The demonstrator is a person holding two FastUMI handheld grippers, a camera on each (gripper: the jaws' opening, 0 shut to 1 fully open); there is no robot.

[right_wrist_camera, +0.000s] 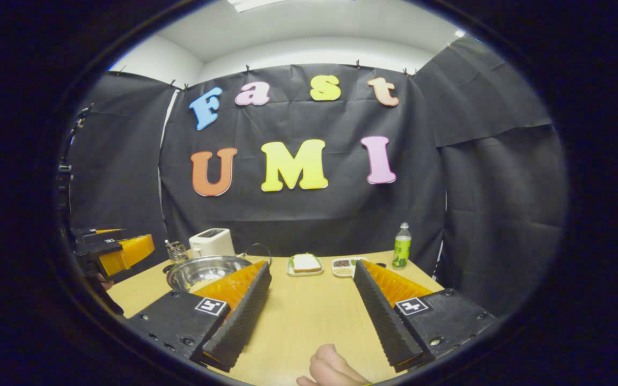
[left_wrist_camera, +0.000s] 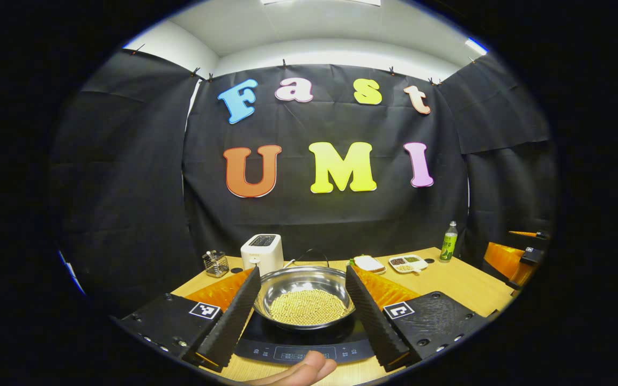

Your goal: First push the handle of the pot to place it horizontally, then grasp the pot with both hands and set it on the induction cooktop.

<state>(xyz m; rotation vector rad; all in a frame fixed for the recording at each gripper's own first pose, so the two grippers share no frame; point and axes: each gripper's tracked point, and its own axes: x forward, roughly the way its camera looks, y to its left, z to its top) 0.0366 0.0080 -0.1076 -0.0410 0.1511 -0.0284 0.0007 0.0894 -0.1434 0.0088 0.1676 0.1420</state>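
Both sets of fingers gape wide, holding nothing; I fear the pot (left_wrist_camera: 303, 295) slides off the induction cooktop (left_wrist_camera: 298, 343), spilling beans (left_wrist_camera: 306, 308).

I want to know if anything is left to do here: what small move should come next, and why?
Probably just draw both grippers back. The pot of beans already sits on the induction cooktop, and the left gripper and right gripper are open and off it. Its thin handle shows behind the rim; I cannot tell its tilt.
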